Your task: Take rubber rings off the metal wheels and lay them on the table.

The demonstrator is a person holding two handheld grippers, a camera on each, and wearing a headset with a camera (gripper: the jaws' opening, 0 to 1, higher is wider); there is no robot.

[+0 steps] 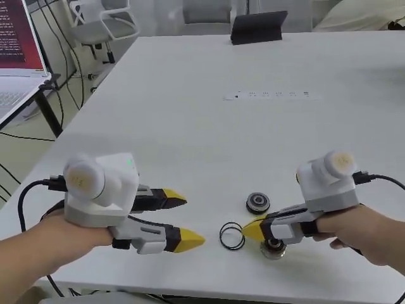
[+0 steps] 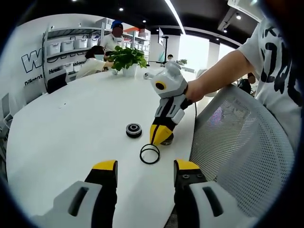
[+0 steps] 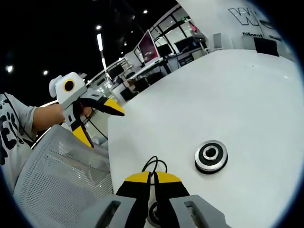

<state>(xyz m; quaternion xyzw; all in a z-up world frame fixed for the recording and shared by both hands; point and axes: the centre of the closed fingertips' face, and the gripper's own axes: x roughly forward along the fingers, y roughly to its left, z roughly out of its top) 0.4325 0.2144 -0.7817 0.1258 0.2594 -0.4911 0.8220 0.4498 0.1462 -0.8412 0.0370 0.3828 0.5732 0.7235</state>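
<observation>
1. we are seeing the right tongs closed to a hairline slit. their tips are resting at the edge of the loose rubber rings lying flat on the tabletop. we cannot tell whether a strand is nipped in that slit.
2. we are holding the left tongs wide open and empty, with the rings lying between the two tongs and nearer the right pair.
3. we are judging the first risk to be a snag: if a strand is pinched, lifting the right tongs is likely dragging the rings along or flicking them over the tabletop edge running close behind both tongs.
4. the metal wheel, looking stripped, is sitting directly under the right tongs, so a careless sweep is risking knocking it into a roll.
5. the ringed wheel is waiting just beyond the right tongs' tips. being round and loose on a slick top, it is likely skidding away unless one pair is pinning it during peeling.
6. the surface is showing white, smooth and faintly glossy, with a flush socket strip far ahead of both tongs.
7. the room is looking like an open office: a laptop is standing far out past the left tongs, and a potted plant and people are sitting at the distant end.
</observation>
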